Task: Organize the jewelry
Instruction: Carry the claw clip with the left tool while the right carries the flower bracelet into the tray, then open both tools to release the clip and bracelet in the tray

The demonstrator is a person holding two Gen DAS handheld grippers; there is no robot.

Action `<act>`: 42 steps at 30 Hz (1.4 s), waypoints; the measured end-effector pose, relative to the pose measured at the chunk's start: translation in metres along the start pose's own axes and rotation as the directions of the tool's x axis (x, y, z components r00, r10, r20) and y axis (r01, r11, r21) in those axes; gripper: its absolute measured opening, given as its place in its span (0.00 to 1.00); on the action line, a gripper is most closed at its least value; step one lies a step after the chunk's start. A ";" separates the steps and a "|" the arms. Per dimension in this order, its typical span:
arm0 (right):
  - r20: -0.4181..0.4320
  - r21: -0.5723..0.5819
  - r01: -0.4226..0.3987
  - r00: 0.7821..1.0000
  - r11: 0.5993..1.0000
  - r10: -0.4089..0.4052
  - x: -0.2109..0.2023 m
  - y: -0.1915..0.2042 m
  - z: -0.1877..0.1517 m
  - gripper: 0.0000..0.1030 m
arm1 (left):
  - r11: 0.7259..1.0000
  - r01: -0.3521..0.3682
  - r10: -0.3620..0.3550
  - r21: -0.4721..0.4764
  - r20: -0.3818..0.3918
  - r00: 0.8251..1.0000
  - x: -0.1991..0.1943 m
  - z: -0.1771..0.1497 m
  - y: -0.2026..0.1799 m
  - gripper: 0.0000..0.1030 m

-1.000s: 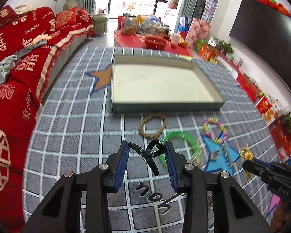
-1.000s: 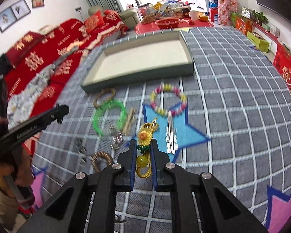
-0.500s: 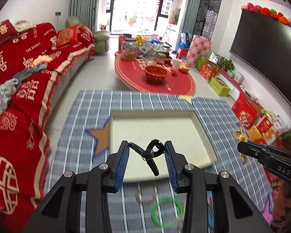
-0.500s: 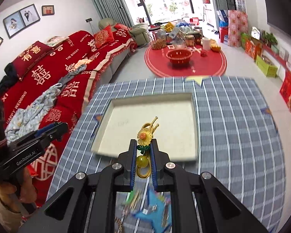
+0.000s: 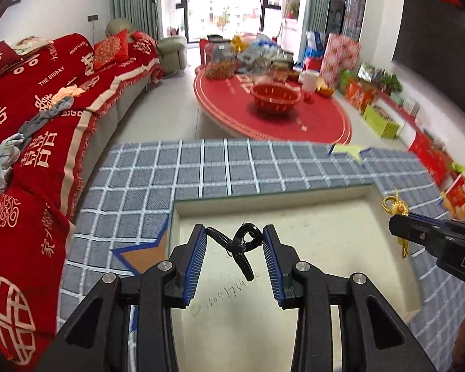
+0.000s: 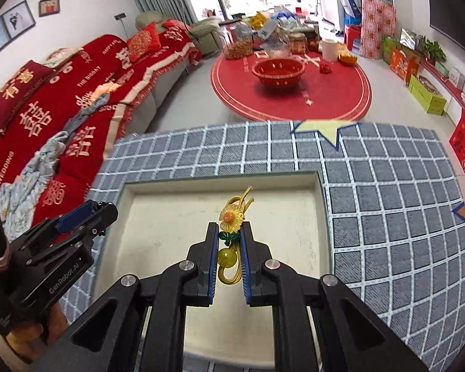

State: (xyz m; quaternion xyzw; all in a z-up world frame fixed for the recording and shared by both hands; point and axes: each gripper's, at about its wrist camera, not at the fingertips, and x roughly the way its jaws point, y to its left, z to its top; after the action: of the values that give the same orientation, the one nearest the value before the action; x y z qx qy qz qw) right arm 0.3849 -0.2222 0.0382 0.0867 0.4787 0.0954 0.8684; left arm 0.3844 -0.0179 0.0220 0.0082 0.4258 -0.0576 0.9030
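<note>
a: start on the left. what's the left gripper (image 5: 235, 237) got?

b: a black hair tie (image 5: 239, 245), a thin looped cord knotted in the middle. the blue pads (image 5: 197, 259) stand fairly wide and the loop spans the gap, pressed at both ends, so it's closed on the tie, hanging over the left part of the tray (image 5: 396, 248).

a: how will that handle?

b: i'd judge it very light, soft and springy. it takes no care about breakage, but a squeezed loop could flick aside on release, so it wants letting go low over the tray floor.

a: and the tray itself?

b: a shallow cream-lined box with a dark rim, sitting on the grey checked rug (image 6: 387, 217). nothing lies in it in either view, only some handwriting on the floor.

a: now the right.

b: the right gripper (image 6: 229, 232) is nearly shut on a yellow flower hairpin (image 6: 231, 215), the 2 pads clamping the green leaf part. the flower and gold prongs stick out ahead, and a yellow bead with a gold loop hangs behind. it hovers over the tray's middle.

a: fragile?

b: likely. light, stiff, glossy, with thin resin petals, so the stem is the sensible hold, and it should be set down gently.
</note>
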 end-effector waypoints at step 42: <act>0.122 0.148 -0.095 0.990 0.984 0.077 -0.034 -0.016 -0.035 0.95 | 0.997 -0.069 0.064 0.042 0.112 0.992 -0.057 -0.030 -0.006 1.00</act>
State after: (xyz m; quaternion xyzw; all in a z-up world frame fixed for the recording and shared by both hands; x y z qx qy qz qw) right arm 0.3387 -0.2442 0.0432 0.1793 0.4295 0.0905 0.8805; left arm 0.3250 -0.0163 0.0474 0.0398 0.3732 -0.0373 0.9262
